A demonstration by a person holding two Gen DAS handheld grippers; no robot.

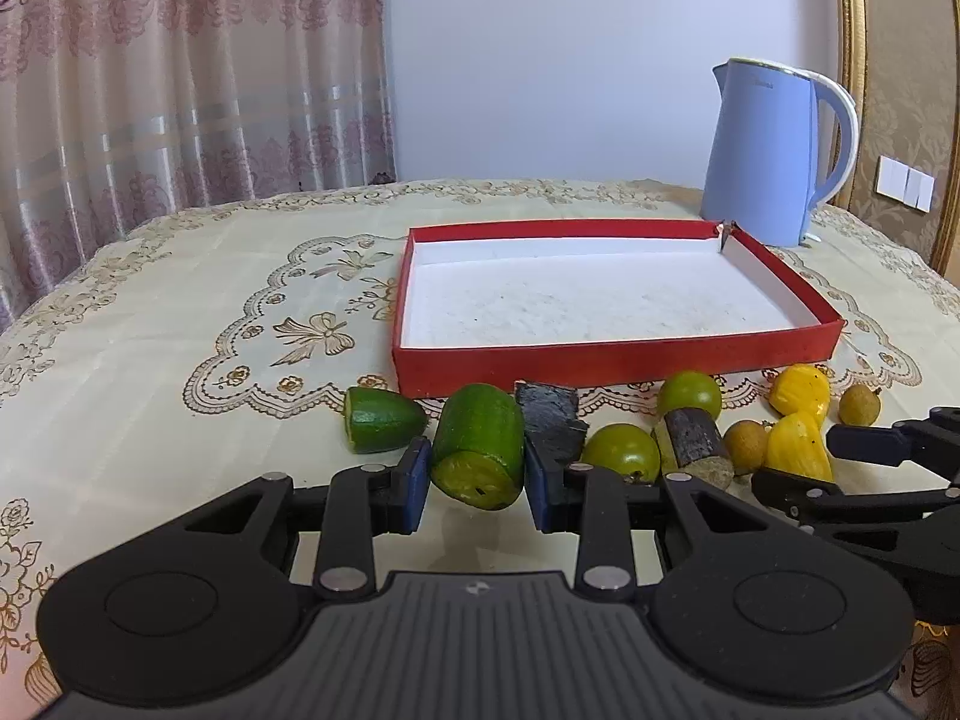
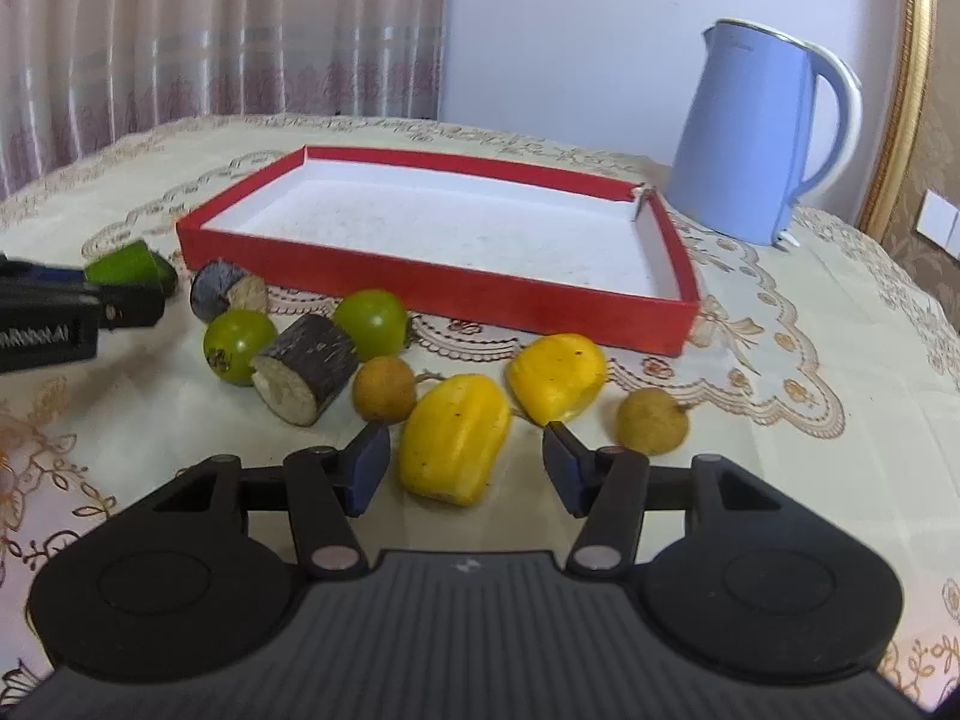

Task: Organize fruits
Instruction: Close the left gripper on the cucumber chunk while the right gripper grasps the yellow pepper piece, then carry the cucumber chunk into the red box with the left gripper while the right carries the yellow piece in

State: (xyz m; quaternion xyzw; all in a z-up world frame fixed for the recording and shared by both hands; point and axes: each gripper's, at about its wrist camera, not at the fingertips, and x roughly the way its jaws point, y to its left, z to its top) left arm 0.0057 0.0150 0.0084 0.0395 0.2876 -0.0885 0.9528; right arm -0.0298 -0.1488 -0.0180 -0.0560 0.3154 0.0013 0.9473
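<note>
My left gripper [image 1: 478, 451] is shut on a cut green cucumber-like piece [image 1: 480, 438], its blue pads pressing both sides just above the cloth. My right gripper [image 2: 462, 432] stands open around a yellow fruit piece [image 2: 453, 438] that lies on the table, with a gap at each pad. Beside it lie a second yellow piece [image 2: 558, 375], two brown longans [image 2: 384, 389], two green round fruits [image 2: 369, 323], two dark-skinned cut pieces [image 2: 306, 366] and a green end piece [image 1: 381, 429]. The red tray [image 1: 600, 363] behind the fruits has a bare white floor.
A blue kettle [image 1: 762, 156] stands behind the tray's right far corner. The table carries a cream embroidered cloth [image 1: 180, 312]. Curtains hang at the back left, and a gold-framed wall panel rises at the right.
</note>
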